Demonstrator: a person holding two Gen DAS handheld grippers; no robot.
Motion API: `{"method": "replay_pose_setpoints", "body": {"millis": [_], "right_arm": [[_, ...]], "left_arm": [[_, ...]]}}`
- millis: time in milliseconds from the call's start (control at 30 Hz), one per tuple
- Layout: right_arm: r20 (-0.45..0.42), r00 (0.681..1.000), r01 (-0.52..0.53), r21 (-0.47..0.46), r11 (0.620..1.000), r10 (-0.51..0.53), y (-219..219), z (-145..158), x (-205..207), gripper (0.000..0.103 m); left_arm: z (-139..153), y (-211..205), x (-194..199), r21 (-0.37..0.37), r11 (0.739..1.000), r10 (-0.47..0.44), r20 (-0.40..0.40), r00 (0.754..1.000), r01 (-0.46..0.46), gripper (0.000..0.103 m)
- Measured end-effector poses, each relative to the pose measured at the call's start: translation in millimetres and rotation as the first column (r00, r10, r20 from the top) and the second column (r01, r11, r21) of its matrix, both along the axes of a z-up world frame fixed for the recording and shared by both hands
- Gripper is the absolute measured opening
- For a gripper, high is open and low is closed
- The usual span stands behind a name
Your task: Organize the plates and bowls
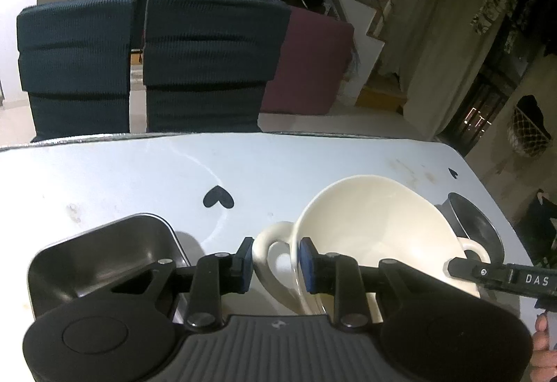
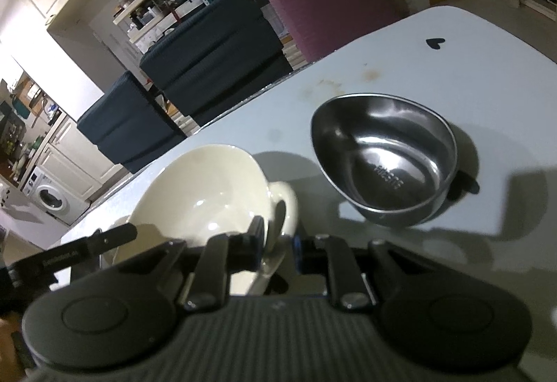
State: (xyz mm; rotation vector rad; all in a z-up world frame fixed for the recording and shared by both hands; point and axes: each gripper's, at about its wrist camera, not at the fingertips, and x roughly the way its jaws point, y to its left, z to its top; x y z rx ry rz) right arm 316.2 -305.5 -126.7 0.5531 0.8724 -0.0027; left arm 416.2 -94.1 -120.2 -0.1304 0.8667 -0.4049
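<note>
Gripping the cream bowl (image 1: 376,235) by both loop handles, one claw each side. Left claw (image 1: 275,265) has its pads around the near handle (image 1: 275,256), handle between them; contact looks made on the left pad, right pad close, can't confirm a full clamp. Right claw (image 2: 275,251) looks clamped together on the opposite handle (image 2: 283,208).

Bowl seems tilted and partly raised off the tabletop (image 1: 139,173), so my read is a two-handed lift-and-carry is in hand. Next move likely needs the left pads seated firmly, then both sides rising level.

Steel bowl (image 2: 386,166) sits just beside the cream one on the right, steel tray (image 1: 104,256) near on the left: both are possible nesting targets. Far half of the tabletop is open. Right tabletop edge is close behind the steel bowl, so keep swing inward.
</note>
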Motion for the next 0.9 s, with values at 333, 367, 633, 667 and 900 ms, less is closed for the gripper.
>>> {"method": "replay_pose_setpoints", "body": {"millis": [333, 367, 633, 667, 900], "right_arm": [[-0.02, 0.999, 0.03, 0.039, 0.999, -0.029, 0.9, -6.2, 4.3, 0.022], [-0.025, 0.999, 0.039, 0.056, 0.998, -0.037, -0.9, -6.8, 5.1, 0.022], [-0.033, 0.998, 0.05, 0.072, 0.996, -0.048, -2.5, -11.2, 8.9, 0.022], [-0.031, 0.998, 0.049, 0.073, 0.996, -0.047, -2.9, -11.9, 8.1, 0.022], [-0.022, 1.0, 0.007, -0.004, 1.0, -0.007, 5.3, -6.5, 7.8, 0.02]], "left_arm": [[-8.8, 2.3, 9.0, -0.047, 0.999, 0.011, -0.078, 0.997, -0.015, 0.031], [-9.8, 2.3, 9.2, -0.049, 0.999, 0.011, -0.082, 0.997, -0.016, 0.03], [-10.6, -0.9, 5.3, -0.029, 1.0, -0.002, -0.064, 0.998, 0.0, 0.03], [-10.6, -1.1, 4.1, -0.024, 1.0, -0.006, -0.057, 0.998, 0.004, 0.03], [-6.3, -8.2, -3.6, 0.014, 1.0, -0.025, -0.013, 1.0, 0.025, 0.029]]}}
